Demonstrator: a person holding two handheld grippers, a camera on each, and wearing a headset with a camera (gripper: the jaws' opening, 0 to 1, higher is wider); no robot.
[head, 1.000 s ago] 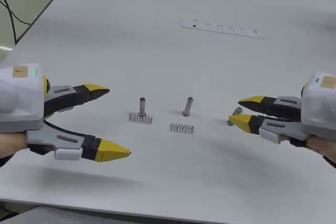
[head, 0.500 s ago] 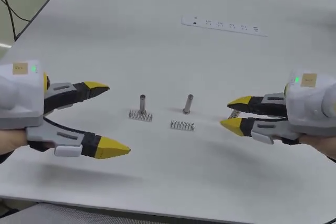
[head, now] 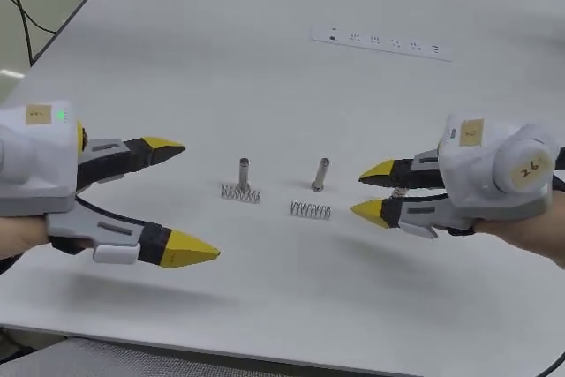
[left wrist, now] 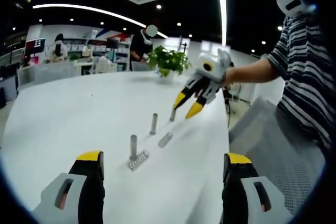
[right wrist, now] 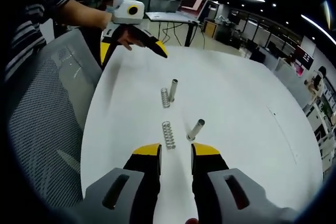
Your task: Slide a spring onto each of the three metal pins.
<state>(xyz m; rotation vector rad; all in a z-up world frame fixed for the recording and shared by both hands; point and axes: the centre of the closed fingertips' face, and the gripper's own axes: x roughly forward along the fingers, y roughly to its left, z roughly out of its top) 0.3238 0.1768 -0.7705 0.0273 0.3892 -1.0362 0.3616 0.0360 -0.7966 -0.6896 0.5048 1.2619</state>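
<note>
On the table (head: 265, 59) two pins (head: 244, 169) stand by two loose springs (head: 309, 210); left gripper (head: 196, 202) jaws wide, right gripper (head: 358, 194) jaws narrow.

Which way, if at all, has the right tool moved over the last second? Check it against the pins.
Yes. In the head view the right tool has moved left across the table, closing on the nearest upright metal pin.

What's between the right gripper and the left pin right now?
In the head view, the middle pin and a loose spring beside it lie between the right gripper and the left pin; a second spring lies at that pin's base.
</note>
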